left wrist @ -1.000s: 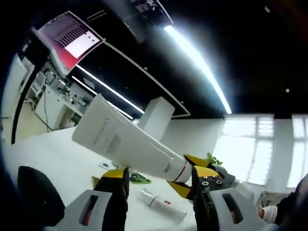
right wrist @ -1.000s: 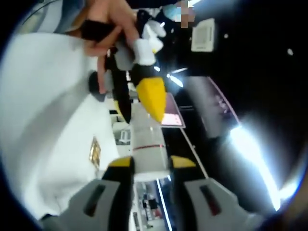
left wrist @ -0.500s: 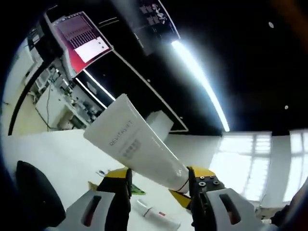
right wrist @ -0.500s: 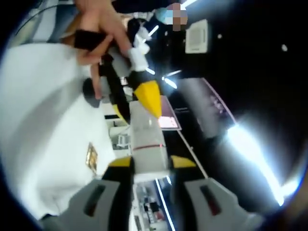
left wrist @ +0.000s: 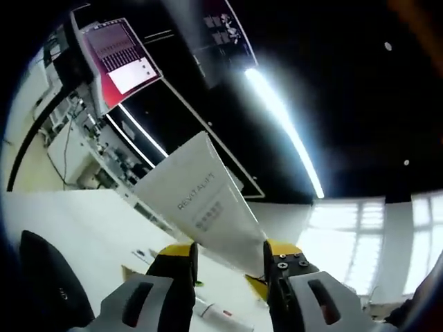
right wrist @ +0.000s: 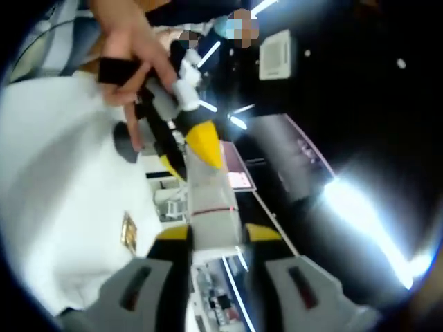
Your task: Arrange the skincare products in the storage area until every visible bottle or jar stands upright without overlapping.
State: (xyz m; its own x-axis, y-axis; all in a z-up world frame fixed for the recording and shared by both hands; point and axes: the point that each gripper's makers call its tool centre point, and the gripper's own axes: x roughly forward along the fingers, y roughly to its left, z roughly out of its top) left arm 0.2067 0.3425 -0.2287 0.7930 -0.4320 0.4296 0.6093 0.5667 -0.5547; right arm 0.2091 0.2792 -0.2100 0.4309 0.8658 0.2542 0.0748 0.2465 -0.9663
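A white tube (left wrist: 201,207) printed REVITALIFT is held in the air above the white table (left wrist: 69,221). It rises between the jaws of my left gripper (left wrist: 228,252), which press on its lower body. In the right gripper view the tube's cap end (right wrist: 211,200), marked by a thin red ring, sits between the jaws of my right gripper (right wrist: 214,234), which is shut on it. The left gripper (right wrist: 190,155), held by a person's hand (right wrist: 131,48), comes in from above with its yellow fingertip (right wrist: 204,142) on the far part of the tube.
A small white bottle (left wrist: 218,312) lies on its side on the table below the tube. A gold packet (right wrist: 128,232) lies flat on the table. A dark rounded object (left wrist: 41,280) sits at the lower left of the left gripper view.
The left gripper's jaws have drawn in onto the tube. In the left gripper view the tube has swung from a flat slant to steeper. The right gripper keeps its hold.
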